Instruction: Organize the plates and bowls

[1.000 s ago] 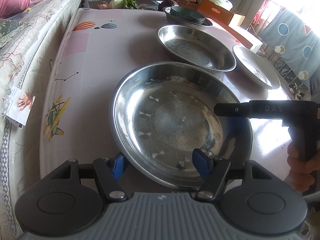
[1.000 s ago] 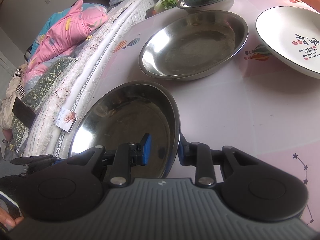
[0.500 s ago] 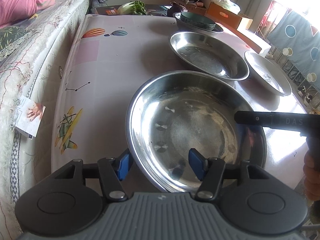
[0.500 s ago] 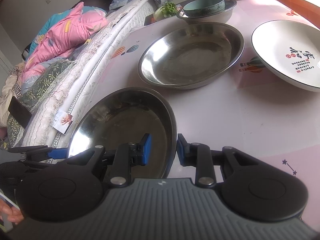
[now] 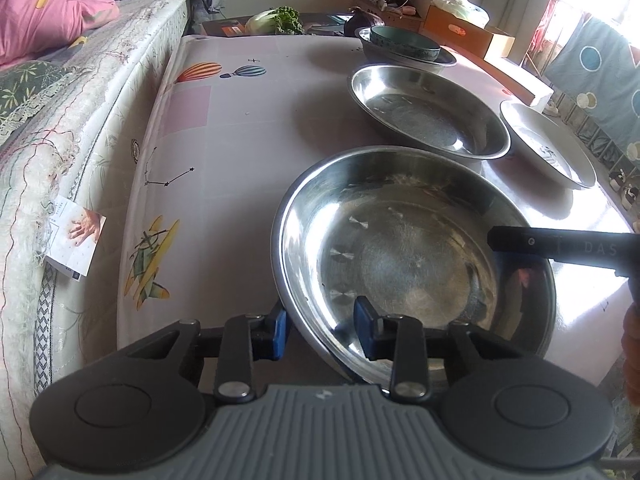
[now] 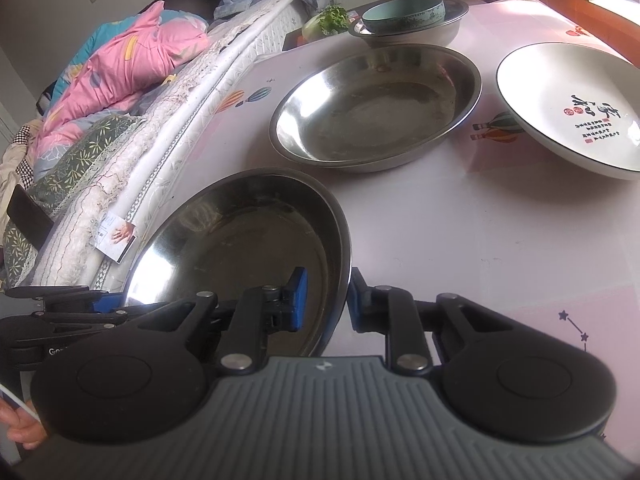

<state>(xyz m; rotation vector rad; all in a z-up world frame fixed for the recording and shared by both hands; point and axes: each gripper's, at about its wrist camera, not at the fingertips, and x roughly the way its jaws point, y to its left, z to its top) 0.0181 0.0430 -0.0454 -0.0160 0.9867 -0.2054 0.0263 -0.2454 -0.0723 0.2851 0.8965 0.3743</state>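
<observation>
The near rim of the steel plate [image 5: 416,264] is cut off behind both tools. The left gripper [image 5: 320,330] and right gripper [image 6: 325,299] straddle that rim, jaws narrowing; whether the pads press yet cannot be told. A second steel plate [image 6: 376,108], a white plate [image 6: 572,108] and stacked bowls [image 6: 408,16] sit farther along the pink table [image 5: 240,160], beside a bed [image 5: 80,92].

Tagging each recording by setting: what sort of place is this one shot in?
Most likely a lived-in bedroom doubling as a dining spot: a bed with a pink quilt sits beside the cloth-covered table, with cardboard boxes behind.
</observation>
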